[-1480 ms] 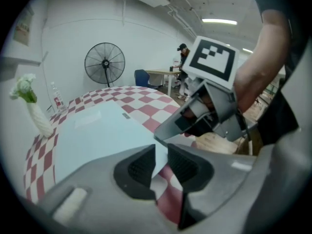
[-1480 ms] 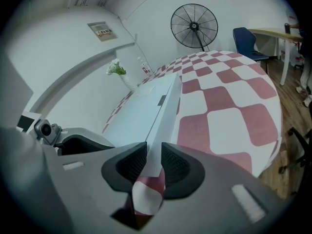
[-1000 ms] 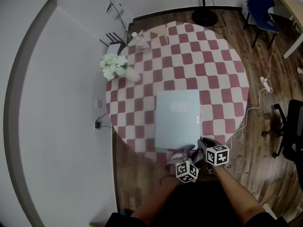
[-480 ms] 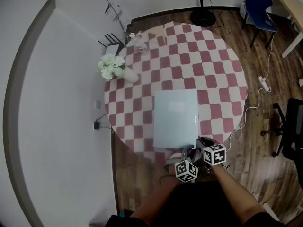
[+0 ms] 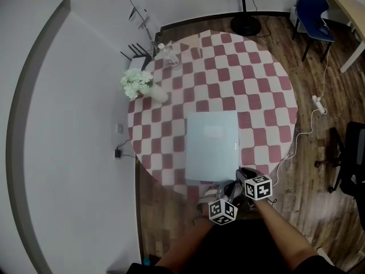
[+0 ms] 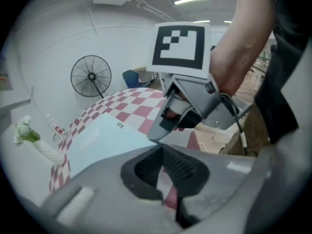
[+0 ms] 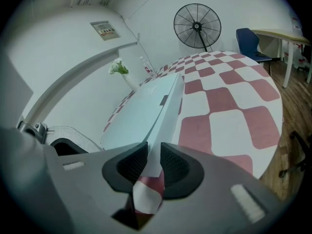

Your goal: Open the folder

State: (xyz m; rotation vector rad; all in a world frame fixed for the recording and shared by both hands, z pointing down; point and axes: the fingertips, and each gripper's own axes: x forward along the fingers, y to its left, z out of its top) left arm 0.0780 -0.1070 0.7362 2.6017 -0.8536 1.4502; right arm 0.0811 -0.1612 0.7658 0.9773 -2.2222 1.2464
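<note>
The left gripper (image 5: 220, 189) and right gripper (image 5: 243, 174) sit at the near edge of the pale blue folder (image 5: 212, 144), closed flat on the checked table (image 5: 268, 90). Left gripper view: jaws pressed together, nothing visibly pinched. Right gripper view: jaws apart astride the near corner, where the thin, light, likely slick cover is best lifted.

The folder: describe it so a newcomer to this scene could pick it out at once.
A round table with a red-and-white checked cloth fills the head view. On its near half lies a closed, pale blue rectangular folder. It alone is flat; the white flowers and clear bottle stand at the far left rim.
</note>
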